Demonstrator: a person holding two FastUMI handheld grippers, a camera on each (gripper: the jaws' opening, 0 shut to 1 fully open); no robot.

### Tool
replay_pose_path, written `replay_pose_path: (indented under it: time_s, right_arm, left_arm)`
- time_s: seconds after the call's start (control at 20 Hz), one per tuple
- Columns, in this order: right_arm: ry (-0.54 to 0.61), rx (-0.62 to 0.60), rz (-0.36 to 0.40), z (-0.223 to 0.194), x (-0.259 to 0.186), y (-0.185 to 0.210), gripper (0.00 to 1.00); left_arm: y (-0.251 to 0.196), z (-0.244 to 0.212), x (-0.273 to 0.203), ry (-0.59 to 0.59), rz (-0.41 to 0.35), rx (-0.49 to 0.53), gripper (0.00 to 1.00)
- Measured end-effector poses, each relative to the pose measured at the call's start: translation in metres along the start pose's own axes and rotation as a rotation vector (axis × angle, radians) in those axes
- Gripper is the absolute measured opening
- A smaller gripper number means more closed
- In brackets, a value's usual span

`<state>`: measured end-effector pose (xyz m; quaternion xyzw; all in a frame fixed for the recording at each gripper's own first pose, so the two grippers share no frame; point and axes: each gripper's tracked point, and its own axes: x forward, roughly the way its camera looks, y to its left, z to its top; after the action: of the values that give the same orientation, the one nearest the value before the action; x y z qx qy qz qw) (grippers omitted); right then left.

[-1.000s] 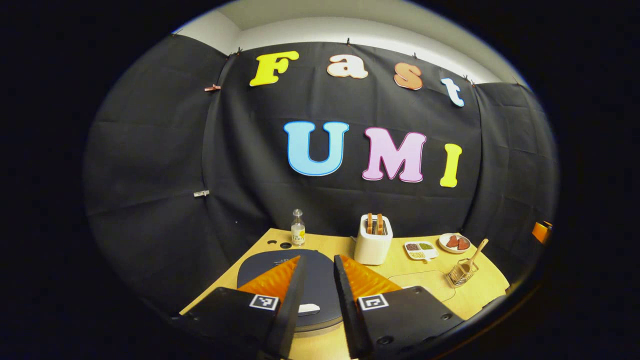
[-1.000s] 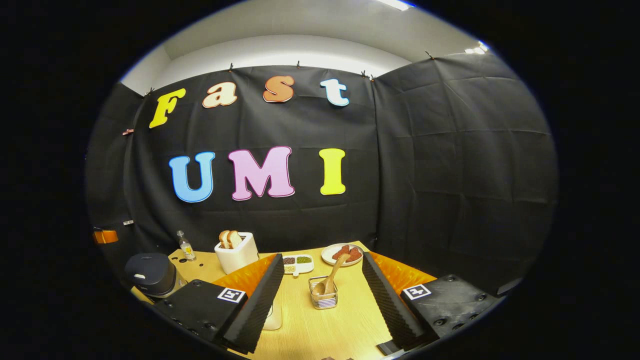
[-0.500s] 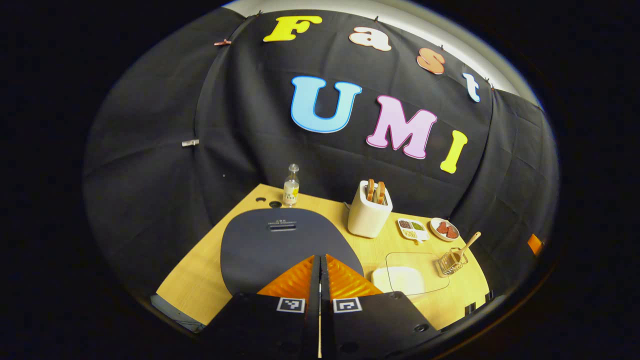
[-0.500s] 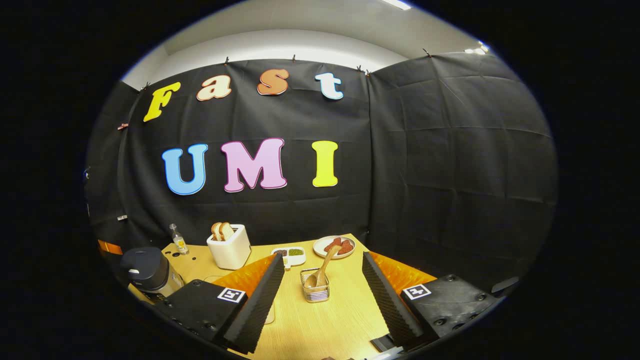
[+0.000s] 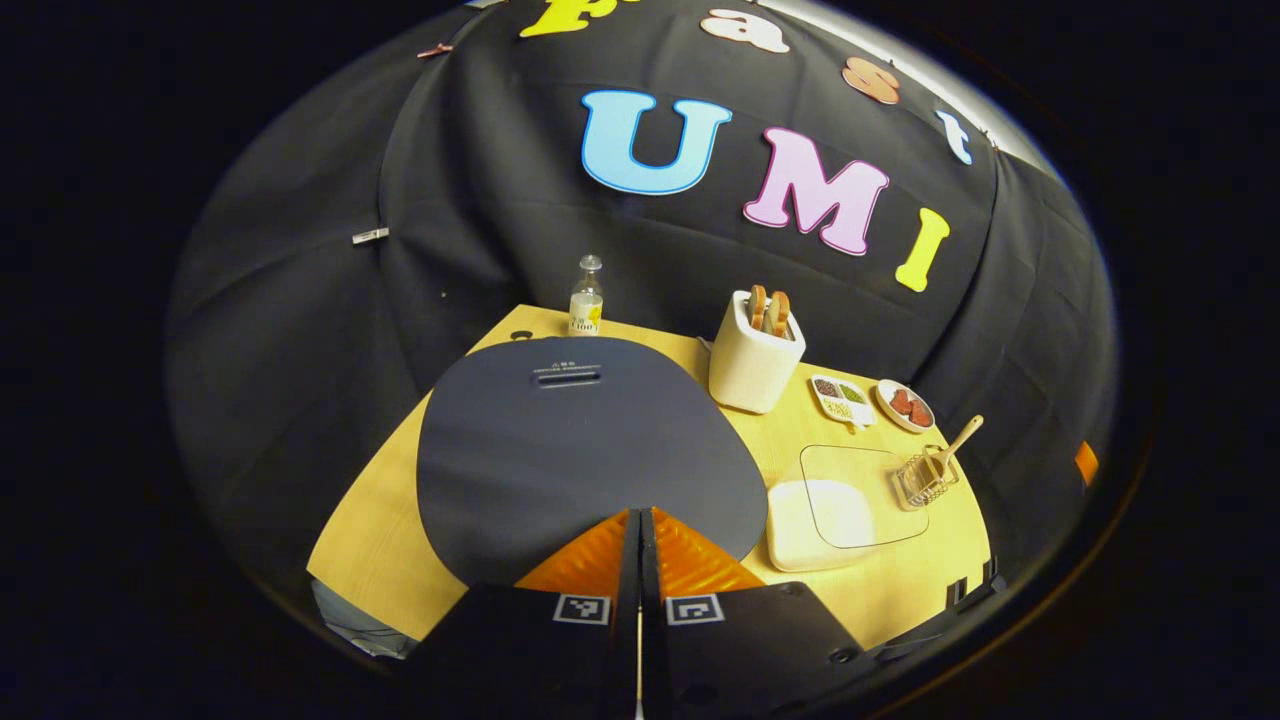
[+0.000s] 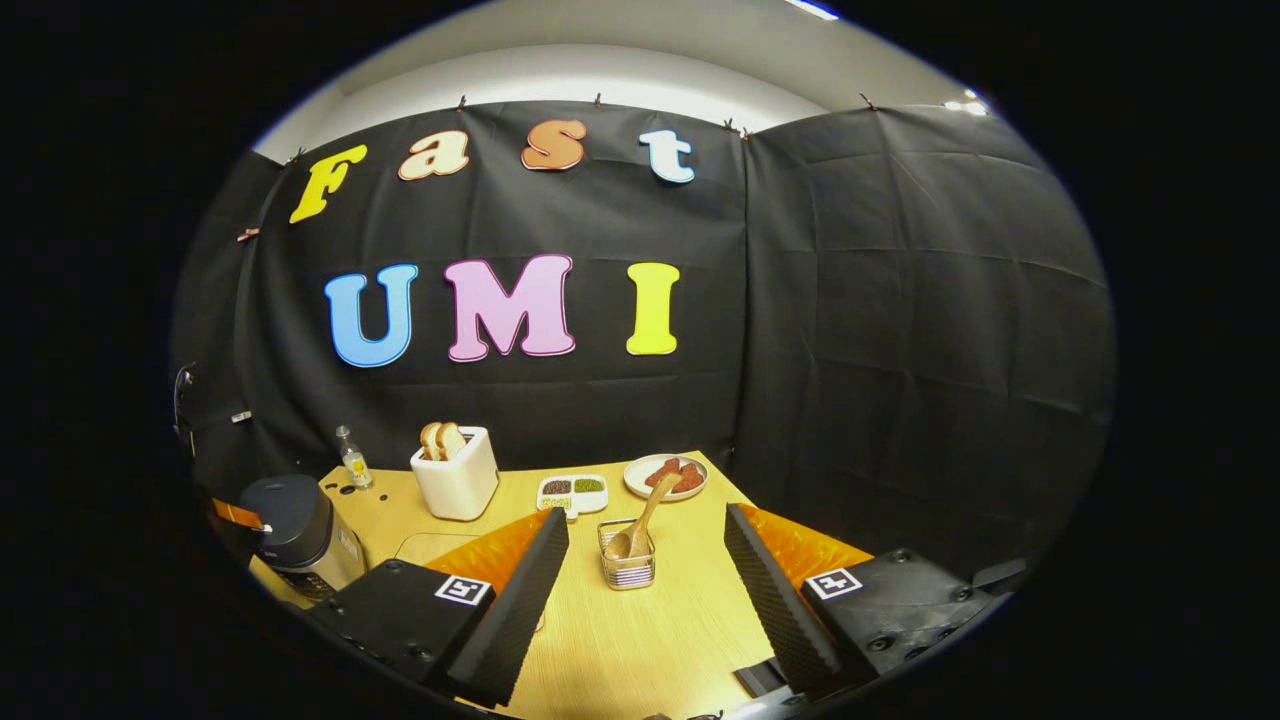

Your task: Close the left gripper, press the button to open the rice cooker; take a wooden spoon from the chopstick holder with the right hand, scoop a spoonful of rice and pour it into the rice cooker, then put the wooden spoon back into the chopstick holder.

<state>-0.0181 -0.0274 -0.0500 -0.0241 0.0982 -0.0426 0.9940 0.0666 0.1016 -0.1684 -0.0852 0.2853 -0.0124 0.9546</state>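
Observation:
The dark grey rice cooker [image 5: 580,450] has its lid down and sits right below my left gripper [image 5: 640,525], whose fingers are shut together over the lid's near edge; the button is hidden beneath them. In the right gripper view the cooker [image 6: 295,535] stands at the far left, with an orange gripper tip at its front. My right gripper [image 6: 645,570] is open above the table, and the wire chopstick holder [image 6: 627,567] with the wooden spoon [image 6: 640,520] stands between its fingers, farther off. A white dish of rice [image 5: 820,510] under a clear lid lies right of the cooker.
A white toaster [image 5: 752,355] with two slices stands behind the cooker, with a small bottle [image 5: 586,297] to its left. A divided dish of grains [image 5: 838,397] and a plate of red pieces [image 5: 906,405] sit at the back right. The table edge [image 5: 400,620] runs close to me.
My left gripper shut its fingers and moved forward and down onto the cooker's lid. My right gripper stayed open and drifted slightly; the holder and spoon did not move.

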Motion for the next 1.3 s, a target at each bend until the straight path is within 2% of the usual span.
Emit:
replay_pose_path:
  time_s: [0.05, 0.15, 0.35, 0.55, 0.7, 0.95, 1.0, 1.2, 1.3]
  right_arm:
    - [0.004, -0.004, -0.001, 0.000, 0.001, 0.000, 0.98]
    - [0.012, -0.011, -0.001, -0.001, 0.006, -0.002, 0.98]
    - [0.044, -0.009, 0.017, -0.009, 0.019, 0.001, 0.98]
    - [0.055, -0.012, 0.055, -0.009, 0.037, 0.005, 0.98]
    - [0.062, -0.007, 0.080, -0.008, 0.056, 0.003, 0.98]
    - [0.057, 0.002, 0.128, -0.003, 0.097, 0.001, 0.98]
    - [0.055, 0.006, 0.137, -0.002, 0.107, 0.000, 0.98]
    - [0.070, 0.033, 0.156, -0.009, 0.148, -0.007, 0.98]
    - [0.099, 0.049, 0.160, -0.019, 0.168, -0.010, 0.98]
  left_arm:
    - [0.000, -0.001, 0.000, 0.008, -0.004, -0.009, 0.05]
    - [-0.001, -0.004, 0.000, 0.024, -0.004, -0.010, 0.07]
    - [0.001, -0.011, 0.003, 0.059, 0.014, 0.038, 0.06]
    - [0.000, -0.005, 0.001, 0.029, 0.047, 0.032, 0.06]
    - [-0.004, 0.026, -0.015, -0.088, 0.126, 0.060, 0.04]
    - [-0.018, 0.126, -0.084, -0.426, 0.292, 0.090, 0.06]
    - [-0.025, 0.138, -0.093, -0.458, 0.305, 0.089, 0.07]
    - [-0.051, 0.132, -0.099, -0.496, 0.327, 0.084, 0.09]
    - [-0.066, 0.123, -0.101, -0.498, 0.329, 0.034, 0.25]
